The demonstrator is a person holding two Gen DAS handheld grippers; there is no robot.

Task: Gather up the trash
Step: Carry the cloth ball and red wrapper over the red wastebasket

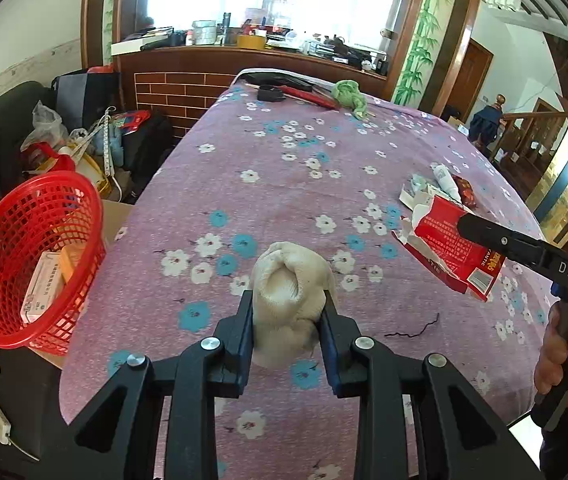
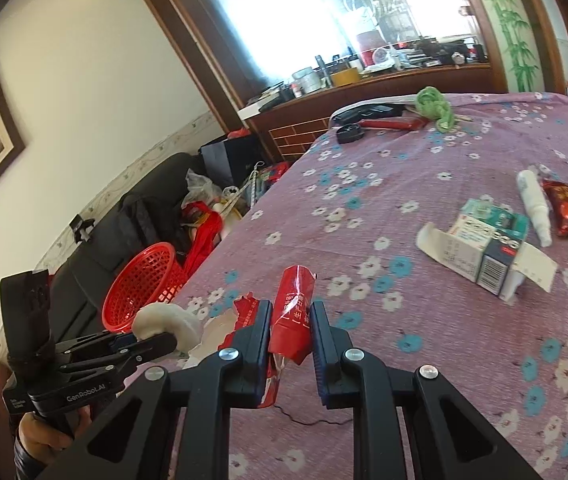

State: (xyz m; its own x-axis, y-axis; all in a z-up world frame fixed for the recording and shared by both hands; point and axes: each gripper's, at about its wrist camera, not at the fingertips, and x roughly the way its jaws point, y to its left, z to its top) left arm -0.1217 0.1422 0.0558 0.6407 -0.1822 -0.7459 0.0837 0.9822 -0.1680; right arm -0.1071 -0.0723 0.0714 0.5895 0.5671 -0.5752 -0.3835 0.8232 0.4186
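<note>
Left gripper (image 1: pixel 287 312): you clamped a cream, balled-up rag (image 1: pixel 288 280). Right gripper (image 2: pixel 291 320): you pinched a torn, crumpled red carton (image 2: pixel 294 300) above the floral cloth (image 2: pixel 424 168).

"DAS" stands in pale letters on the right gripper (image 1: pixel 480 232) body, at 3 o'clock in the left wrist view; "GenRobot.AI" stands on the left gripper (image 2: pixel 151 340) body, at 8 o'clock in the right wrist view
</note>
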